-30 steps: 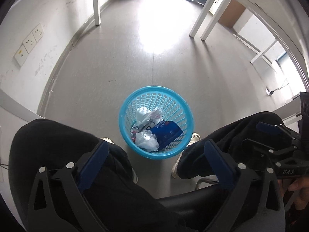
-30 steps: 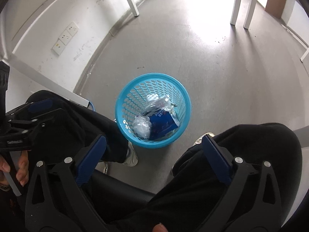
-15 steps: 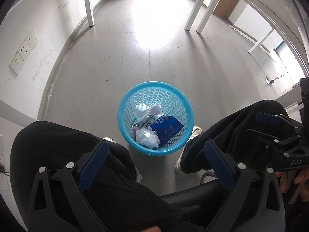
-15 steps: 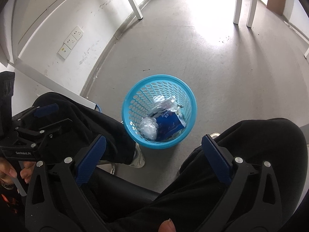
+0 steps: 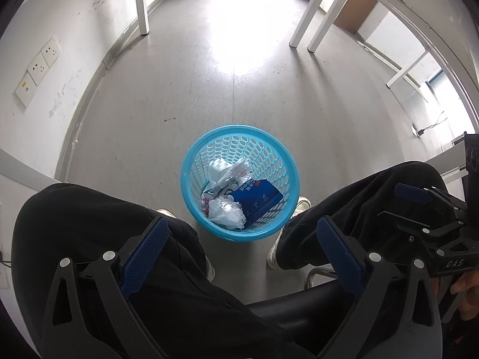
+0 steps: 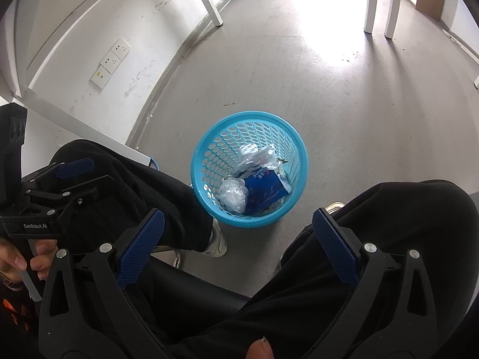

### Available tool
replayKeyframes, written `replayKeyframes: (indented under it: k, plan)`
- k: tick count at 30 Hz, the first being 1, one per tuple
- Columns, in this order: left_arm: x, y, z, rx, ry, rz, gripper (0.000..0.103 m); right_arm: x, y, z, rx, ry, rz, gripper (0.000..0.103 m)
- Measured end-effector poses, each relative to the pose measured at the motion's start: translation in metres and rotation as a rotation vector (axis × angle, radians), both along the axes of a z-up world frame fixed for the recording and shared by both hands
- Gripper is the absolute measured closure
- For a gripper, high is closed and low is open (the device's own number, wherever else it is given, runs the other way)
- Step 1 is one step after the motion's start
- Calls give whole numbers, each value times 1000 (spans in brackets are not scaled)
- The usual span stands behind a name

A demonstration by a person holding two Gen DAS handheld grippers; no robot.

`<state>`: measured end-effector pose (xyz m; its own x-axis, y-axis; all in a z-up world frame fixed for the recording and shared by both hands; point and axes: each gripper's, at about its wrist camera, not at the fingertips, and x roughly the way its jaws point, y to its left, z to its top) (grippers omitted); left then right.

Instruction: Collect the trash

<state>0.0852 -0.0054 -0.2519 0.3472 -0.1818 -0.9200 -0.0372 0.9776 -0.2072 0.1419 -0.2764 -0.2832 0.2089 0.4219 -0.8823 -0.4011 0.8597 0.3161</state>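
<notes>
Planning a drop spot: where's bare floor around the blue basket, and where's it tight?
Bare floor lies beyond the blue basket, between the wall with the sockets and the white table legs. It is tight on the near side: the person's knees and shoes flank the basket. Inside, a blue packet and crumpled plastic cover the bottom.

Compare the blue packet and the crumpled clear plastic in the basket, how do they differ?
The blue packet is opaque, dark blue, flat and printed with white text; the crumpled plastic is clear to whitish, wadded and unprinted. The packet lies nearer the person's right leg. Both rest, touching, inside the blue basket.
</notes>
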Motion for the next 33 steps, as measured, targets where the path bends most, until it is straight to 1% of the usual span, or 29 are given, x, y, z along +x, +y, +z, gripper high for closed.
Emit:
replayKeyframes:
  k: [10,14,33]
  plan:
    - [1,-1,0,-1,7,-1,6,1,-1,-5,10,25,-11,8]
    - [2,1,1,-9,11,1,6,2,-1,-5,20,30,-11,8]
    - [3,4,-1,-3,17,4,6,3,-3,-8,24,47,-17,8]
